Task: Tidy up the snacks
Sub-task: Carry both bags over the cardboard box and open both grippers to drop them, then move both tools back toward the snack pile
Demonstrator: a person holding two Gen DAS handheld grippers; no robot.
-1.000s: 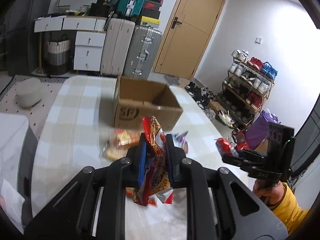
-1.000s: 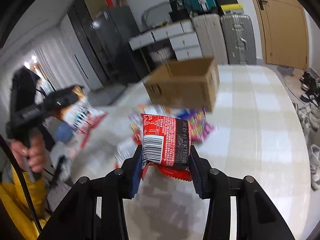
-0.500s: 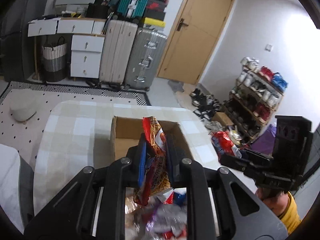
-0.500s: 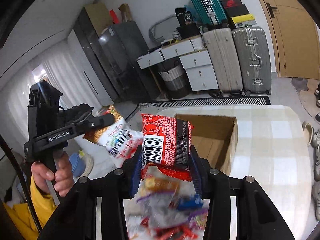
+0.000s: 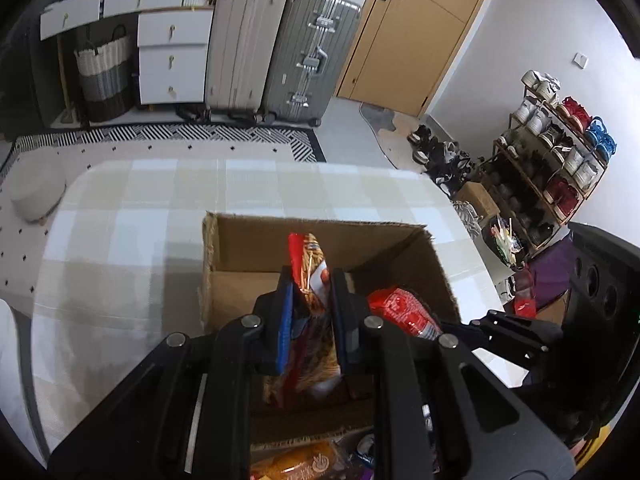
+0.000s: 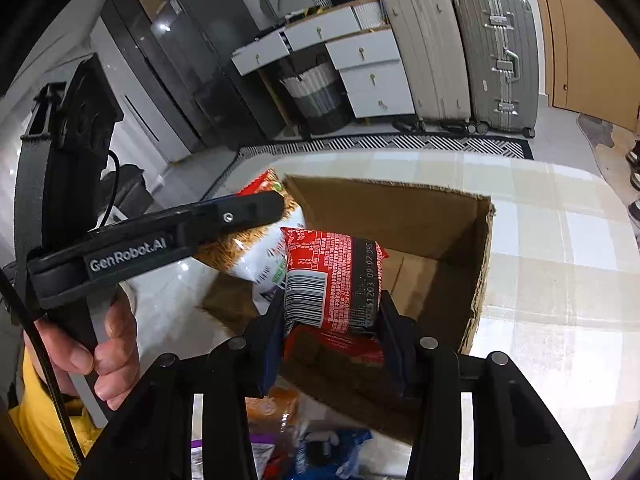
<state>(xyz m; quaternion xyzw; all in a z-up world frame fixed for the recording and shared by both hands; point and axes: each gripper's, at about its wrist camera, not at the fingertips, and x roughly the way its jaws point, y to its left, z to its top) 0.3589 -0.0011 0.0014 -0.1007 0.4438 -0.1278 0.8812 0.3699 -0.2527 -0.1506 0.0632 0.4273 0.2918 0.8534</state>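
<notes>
Now your left gripper (image 5: 310,304) is clenched on a tall orange-and-red snack bag (image 5: 308,268), holding it over the open brown cardboard box (image 5: 240,292) on the beige checked tablecloth (image 5: 132,216). Your right gripper (image 6: 332,320) is clamped on a red foil packet with a barcode (image 6: 332,276), also above the box mouth. The two packs sit just beside each other there, and your left tool's black arm crosses in front of the box's left wall in the right wrist view. Loose snack packets (image 6: 320,448) lie heaped against the box's near side. Beyond the table stand two hard suitcases (image 5: 280,40) and a shoe rack (image 5: 560,152).
</notes>
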